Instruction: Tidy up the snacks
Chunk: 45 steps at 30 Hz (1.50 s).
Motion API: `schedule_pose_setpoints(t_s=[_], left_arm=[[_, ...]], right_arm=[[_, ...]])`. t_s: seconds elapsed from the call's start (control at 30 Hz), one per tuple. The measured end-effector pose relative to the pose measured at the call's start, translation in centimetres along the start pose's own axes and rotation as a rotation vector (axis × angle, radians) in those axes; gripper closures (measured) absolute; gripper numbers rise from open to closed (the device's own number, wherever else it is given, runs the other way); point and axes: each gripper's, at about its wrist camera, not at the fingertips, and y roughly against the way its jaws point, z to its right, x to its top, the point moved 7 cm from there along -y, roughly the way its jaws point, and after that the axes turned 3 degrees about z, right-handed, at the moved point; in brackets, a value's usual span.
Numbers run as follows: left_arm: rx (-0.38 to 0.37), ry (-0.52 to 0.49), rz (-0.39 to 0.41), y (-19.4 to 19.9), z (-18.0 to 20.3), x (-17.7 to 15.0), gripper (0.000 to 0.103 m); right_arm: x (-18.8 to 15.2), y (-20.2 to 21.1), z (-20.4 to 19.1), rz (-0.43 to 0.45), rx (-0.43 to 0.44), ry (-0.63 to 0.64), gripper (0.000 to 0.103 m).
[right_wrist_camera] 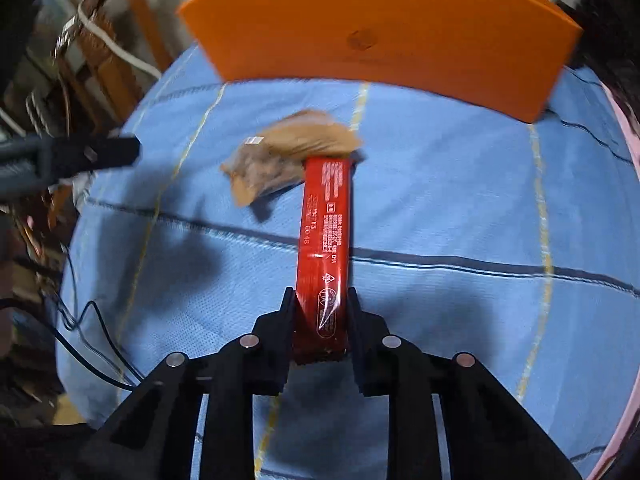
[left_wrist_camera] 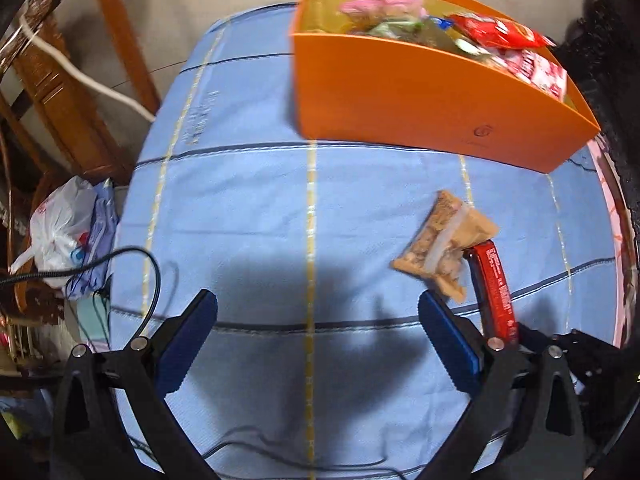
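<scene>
Bin [left_wrist_camera: 420,100] stands at the cloth's [left_wrist_camera: 260,220] far side — nut pouch [left_wrist_camera: 440,244] lies before it.

Dim light, motion blur, fisheye bending

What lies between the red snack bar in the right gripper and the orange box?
In the right wrist view, a tan, clear-windowed snack pouch lies at the tip of the long red wrapped snack bar; beyond it, bare blue checked tablecloth runs to the orange cardboard box.
</scene>
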Motion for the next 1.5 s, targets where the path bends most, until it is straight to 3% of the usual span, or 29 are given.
schedule_pose_setpoints(t_s=[0.23,0.4,0.43,0.47,0.5,0.53,0.6,0.63,0.8,0.87,0.93,1.13,1.27,1.3,1.33,1.4,1.5], left_arm=[[0.003,-0.178,0.01,-2.2,6.4,1.9,0.004],[-0.007,-0.248,-0.042,-5.2,9.2,2.2,0.004],[-0.016,-0.255,-0.052,-5.9,9.6,2.2,0.01],[-0.021,-0.258,-0.062,-6.4,9.7,2.1,0.023],[-0.056,-0.249,-0.109,-7.3,9.8,1.7,0.053],[-0.076,-0.217,-0.106,-7.3,9.6,1.8,0.056],[-0.09,-0.171,-0.104,-7.0,8.7,2.0,0.059],[-0.083,-0.165,-0.105,-6.9,8.3,2.0,0.06],[-0.103,-0.112,-0.105,-6.0,6.2,1.3,0.061],[-0.107,-0.091,-0.107,-5.8,5.4,0.8,0.061],[-0.105,-0.079,-0.107,-5.6,4.9,0.4,0.061],[-0.132,-0.019,-0.076,-3.4,2.7,-1.0,0.061],[-0.138,-0.017,-0.028,-0.8,2.3,-0.7,0.065],[-0.151,-0.019,-0.004,0.3,2.4,-0.2,0.082],[-0.162,-0.024,0.009,0.8,2.5,0.2,0.086],[-0.159,-0.043,0.039,1.6,3.1,0.4,0.086],[-0.142,-0.033,0.002,0.2,2.5,-0.1,0.084]], right_arm=[[-1.0,1.9,3.6,0.017,-0.016,-0.075,0.079],[-2.1,1.0,4.4,-0.01,-0.023,-0.1,0.077],[-2.2,0.9,4.5,-0.014,-0.026,-0.103,0.077],[-2.3,0.7,4.4,-0.018,-0.026,-0.106,0.076],[-2.3,0.7,4.5,-0.02,-0.027,-0.11,0.068],[-2.4,0.9,4.6,-0.016,-0.031,-0.114,0.054],[-1.8,0.8,4.8,0.0,-0.049,-0.116,0.041],[-1.5,0.9,4.8,0.011,-0.061,-0.111,0.041],[-0.5,-0.8,4.2,-0.019,-0.08,-0.051,0.041],[-0.1,-1.5,3.3,-0.008,-0.105,0.013,0.053],[0.3,-1.6,3.1,-0.008,-0.146,0.05,0.079],[2.1,2.0,3.4,0.05,-0.013,-0.053,0.079],[4.2,5.2,3.0,0.132,-0.016,-0.039,0.079],[4.7,5.8,2.8,0.149,-0.017,-0.034,0.079],[5.3,6.6,2.7,0.171,-0.02,-0.022,0.079],[6.3,7.5,2.5,0.199,-0.026,-0.006,0.079],[6.7,7.8,3.1,0.196,-0.032,-0.001,0.079]])
